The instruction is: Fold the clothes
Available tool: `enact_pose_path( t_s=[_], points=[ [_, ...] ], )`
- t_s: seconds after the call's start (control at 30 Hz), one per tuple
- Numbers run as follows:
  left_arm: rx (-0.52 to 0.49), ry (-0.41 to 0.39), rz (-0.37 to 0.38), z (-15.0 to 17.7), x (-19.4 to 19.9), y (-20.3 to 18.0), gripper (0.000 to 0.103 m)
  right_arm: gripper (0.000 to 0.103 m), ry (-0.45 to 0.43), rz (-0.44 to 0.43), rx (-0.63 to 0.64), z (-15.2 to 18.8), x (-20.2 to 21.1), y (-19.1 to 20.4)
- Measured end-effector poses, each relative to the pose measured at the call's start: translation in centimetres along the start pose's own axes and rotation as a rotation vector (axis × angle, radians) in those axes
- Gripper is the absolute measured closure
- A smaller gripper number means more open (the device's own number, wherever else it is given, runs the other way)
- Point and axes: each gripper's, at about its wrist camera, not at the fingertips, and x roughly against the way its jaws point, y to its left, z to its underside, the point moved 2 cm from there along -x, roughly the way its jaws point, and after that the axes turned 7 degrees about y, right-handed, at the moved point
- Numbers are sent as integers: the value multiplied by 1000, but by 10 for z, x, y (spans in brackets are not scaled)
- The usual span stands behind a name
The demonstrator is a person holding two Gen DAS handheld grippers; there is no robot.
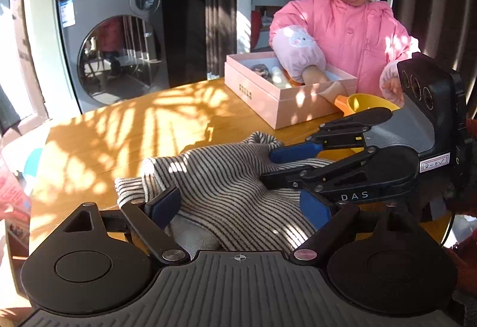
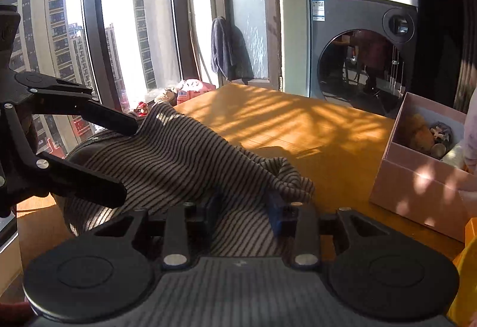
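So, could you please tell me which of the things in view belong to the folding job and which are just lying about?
Part of the job:
- striped garment, bunched on the wooden table
- left claw
- right claw

Just lying about:
- pink box of small things
- yellow scoop
- washing machine
- dark towel hanging by the door
- a person in a pink coat

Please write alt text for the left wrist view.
The open left gripper hovers over a striped garment on a wooden table, with the right gripper beside it. Behind, a child reaches into a pink box.
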Motion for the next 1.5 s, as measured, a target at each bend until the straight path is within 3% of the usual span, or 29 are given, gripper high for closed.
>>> enact_pose_path(
  t_s=[0.13, 0.23, 0.33, 0.43, 0.5, 0.53, 0.6, 0.7, 0.77, 0.87, 0.93, 1.03, 1.17, 1.3, 1.4, 1.5],
  points=[
    [3, -69, -20, -13, 16, 7, 7, 68, 15, 3, 13, -1, -4, 2],
    [10, -27, -55, -22, -8, 22, 8, 68, 23, 14, 12, -1, -2, 4],
    [52, 65, -122, -21, -47, 45, 10, 68, 29, 29, 7, -1, 0, 7],
    [140, 68, -68, -14, -60, 59, 7, 67, 34, 40, -3, -1, 3, 9],
    [160, 63, -70, -10, -58, 61, 7, 66, 36, 34, -15, -2, 6, 9],
    [166, 63, -76, -8, -56, 61, 7, 64, 34, 18, -29, -2, 13, 8],
    [180, 60, -87, -5, -53, 61, 6, 47, 28, -18, -57, -4, 28, 8],
    [239, 47, -99, 1, -48, 64, 6, 32, 14, -164, -97, 6, 64, 11],
    [303, 41, -90, 5, -46, 68, 4, 26, 56, -263, -130, 18, 76, 13],
    [446, 40, -18, 16, -47, 81, 4, 25, 152, -385, -227, 42, 71, 19],
    [525, 40, 18, 23, -46, 87, 4, 25, 193, -370, -320, 51, 55, 16],
    [567, 54, 33, 30, -38, 85, 4, 26, 161, -327, -433, 46, 36, 1],
    [470, 69, 40, 30, -14, 70, 5, 29, 98, -234, -454, 29, 19, -23],
    [420, -20, 42, 22, 19, 68, 4, 29, 28, -90, -416, 18, 20, -33],
    [378, -56, -4, 8, 18, 69, 1, 28, 14, -100, -478, 19, 21, -36],
    [365, -19, -27, 0, -7, 73, 1, 25, -4, -103, -504, 27, 21, -29]
  ],
)
